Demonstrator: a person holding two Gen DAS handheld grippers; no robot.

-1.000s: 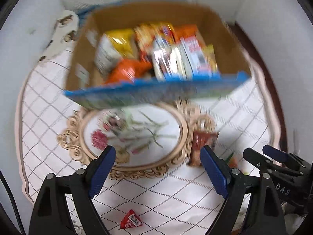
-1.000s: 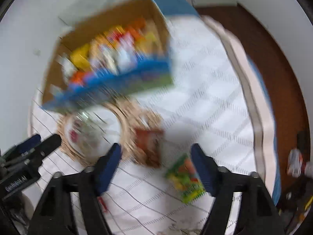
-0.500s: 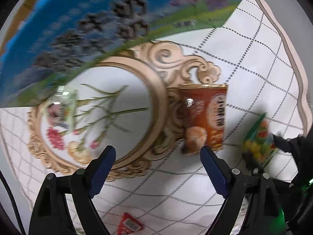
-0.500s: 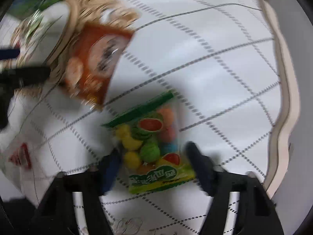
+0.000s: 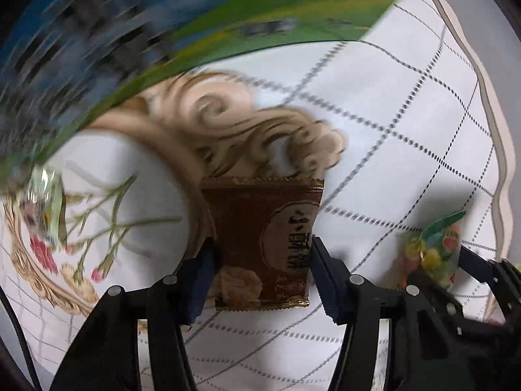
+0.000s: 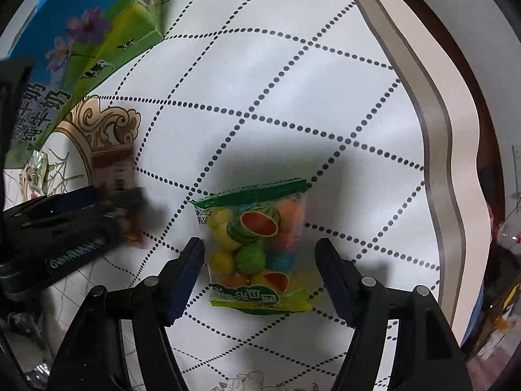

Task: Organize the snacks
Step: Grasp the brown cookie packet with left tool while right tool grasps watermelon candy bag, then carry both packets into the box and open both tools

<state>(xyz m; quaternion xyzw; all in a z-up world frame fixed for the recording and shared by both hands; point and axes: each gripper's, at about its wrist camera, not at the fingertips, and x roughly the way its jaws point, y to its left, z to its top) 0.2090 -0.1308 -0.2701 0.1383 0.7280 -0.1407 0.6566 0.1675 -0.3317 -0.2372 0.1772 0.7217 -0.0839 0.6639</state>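
A brown snack packet (image 5: 263, 244) lies flat on the patterned tablecloth. My left gripper (image 5: 260, 277) is low over it, jaws narrowed against its two sides. A clear green-topped bag of colourful fruit candy (image 6: 257, 247) lies to the right; it also shows in the left wrist view (image 5: 433, 251). My right gripper (image 6: 260, 273) is open, one finger on each side of the bag, not touching it. The left gripper (image 6: 65, 221) shows in the right wrist view over the brown packet (image 6: 114, 169).
The blue and green wall of the snack box (image 5: 162, 16) stands just behind, also in the right wrist view (image 6: 75, 39). A small clear wrapped sweet (image 5: 45, 195) lies left on the floral medallion. The table's scalloped edge (image 6: 439, 130) runs along the right.
Both grippers have dropped down close to the tablecloth. The left jaws have narrowed around the brown packet. The right gripper now straddles the candy bag.
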